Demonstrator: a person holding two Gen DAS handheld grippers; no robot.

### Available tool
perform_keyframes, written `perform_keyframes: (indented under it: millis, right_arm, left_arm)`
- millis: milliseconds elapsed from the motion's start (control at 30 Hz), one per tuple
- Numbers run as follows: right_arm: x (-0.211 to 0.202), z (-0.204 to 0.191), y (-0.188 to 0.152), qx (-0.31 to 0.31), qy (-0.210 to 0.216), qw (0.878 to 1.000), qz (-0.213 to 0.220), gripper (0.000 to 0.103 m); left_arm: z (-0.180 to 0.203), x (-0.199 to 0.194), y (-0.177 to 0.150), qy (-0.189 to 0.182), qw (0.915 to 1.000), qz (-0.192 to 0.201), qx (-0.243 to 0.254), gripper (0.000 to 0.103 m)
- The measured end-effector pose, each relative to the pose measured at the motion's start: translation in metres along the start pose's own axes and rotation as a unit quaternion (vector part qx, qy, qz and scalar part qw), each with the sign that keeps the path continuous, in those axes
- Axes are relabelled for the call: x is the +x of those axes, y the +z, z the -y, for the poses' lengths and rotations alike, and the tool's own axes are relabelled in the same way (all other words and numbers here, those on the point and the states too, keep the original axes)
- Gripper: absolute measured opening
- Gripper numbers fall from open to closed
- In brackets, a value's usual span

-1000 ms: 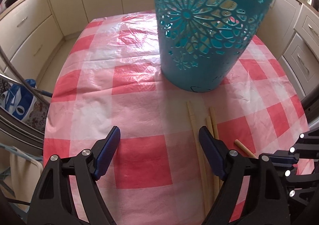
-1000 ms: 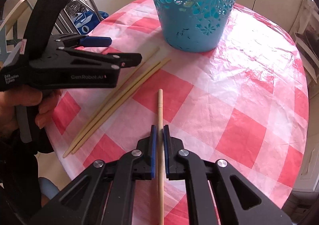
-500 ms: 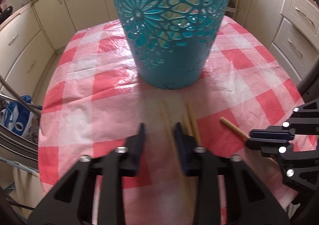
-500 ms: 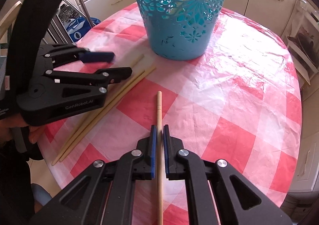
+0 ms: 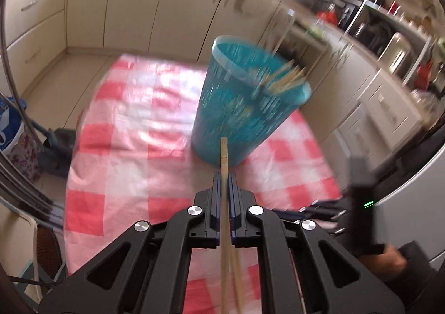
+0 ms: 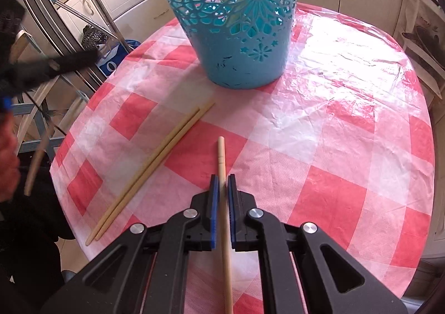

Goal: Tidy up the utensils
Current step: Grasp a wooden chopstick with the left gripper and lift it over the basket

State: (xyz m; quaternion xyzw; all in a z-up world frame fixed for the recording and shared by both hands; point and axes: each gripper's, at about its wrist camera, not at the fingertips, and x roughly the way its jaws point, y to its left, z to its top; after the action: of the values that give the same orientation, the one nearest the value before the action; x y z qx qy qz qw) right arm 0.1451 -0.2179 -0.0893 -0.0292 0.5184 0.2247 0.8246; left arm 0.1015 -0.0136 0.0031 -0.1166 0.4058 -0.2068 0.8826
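A tall teal cut-out basket [image 5: 244, 108] stands on the red-and-white checked table [image 5: 133, 152], with several wooden chopsticks in it. My left gripper [image 5: 223, 175] is shut on a chopstick [image 5: 223, 155] and holds it above the table, pointing at the basket. My right gripper [image 6: 221, 179] is shut on another chopstick [image 6: 221, 155] low over the table [image 6: 333, 163], in front of the basket [image 6: 236, 22]. Two chopsticks [image 6: 155, 163] lie side by side on the cloth to the left of it. The left gripper shows blurred at the far left of the right wrist view [image 6: 41, 69].
Cream kitchen cabinets [image 5: 125, 8] surround the table. A metal rack [image 6: 83, 24] and a blue bag [image 6: 111, 61] stand left of the table. A counter with appliances [image 5: 389, 44] runs along the right. The right gripper's body [image 5: 361, 197] sits at the table's right edge.
My left gripper has shut on one chopstick from the group on the cloth and lifted it high above the table. My right gripper stays shut on its chopstick and has barely moved.
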Motion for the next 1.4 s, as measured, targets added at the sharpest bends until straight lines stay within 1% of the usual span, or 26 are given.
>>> perform_keyframes:
  millis: [100,167,233,333,467,533,667,767,833,900,1033,1267,1400]
  right_arm:
    - [-0.001,-0.002,-0.003,0.000,-0.001,1.000,0.001,0.007]
    - [-0.001,-0.002,-0.005,0.002,0.002,1.000,0.002,0.007]
    - [0.000,-0.002,-0.007,0.003,0.004,1.000,0.001,0.007]
    - [0.001,-0.005,-0.011,0.004,0.006,1.000,0.003,0.007]
    - [0.001,-0.007,-0.012,0.003,0.005,1.000,0.004,0.007]
    - [0.000,-0.007,-0.013,0.002,0.003,1.000,0.004,0.007]
    - [-0.001,-0.007,-0.013,0.001,0.003,1.000,0.004,0.007]
    - [0.000,-0.007,-0.013,0.001,0.005,1.000,0.004,0.007]
    - [0.001,-0.008,-0.012,0.000,0.005,1.000,0.004,0.007]
    - [0.001,-0.009,-0.012,-0.001,0.005,1.000,0.005,0.007]
    - [0.001,-0.008,-0.012,-0.001,0.005,1.000,0.005,0.007]
    - [0.001,-0.009,-0.013,-0.003,0.005,1.000,0.007,0.007]
    - [0.001,-0.009,-0.013,-0.004,0.004,1.000,0.006,0.007]
  left_arm:
    - [0.019,-0.032,0.024,-0.018,0.9978,0.062,0.012,0.005]
    - [0.031,-0.045,0.037,-0.025,0.9952,0.092,0.019,0.005]
    - [0.041,-0.050,0.048,-0.014,0.9932,0.112,0.026,0.004]
    - [0.048,-0.047,0.062,-0.012,0.9915,0.128,0.018,0.004]
    - [0.058,-0.048,0.076,-0.003,0.9865,0.163,0.016,0.004]
    - [0.063,-0.048,0.087,-0.001,0.9819,0.189,0.017,0.004]
    - [0.064,-0.048,0.109,-0.011,0.9703,0.242,0.010,0.004]
    - [0.059,-0.049,0.125,-0.018,0.9617,0.274,-0.008,0.004]
    - [0.060,-0.048,0.135,-0.018,0.9568,0.290,-0.011,0.004]
    - [0.061,-0.041,0.144,-0.012,0.9530,0.302,-0.009,0.004]
    - [0.062,-0.013,0.155,0.004,0.9521,0.306,-0.008,0.005]
    - [0.055,0.029,0.165,0.063,0.9455,0.319,-0.016,0.005]
    - [0.051,0.042,0.167,0.078,0.9488,0.305,-0.019,0.005]
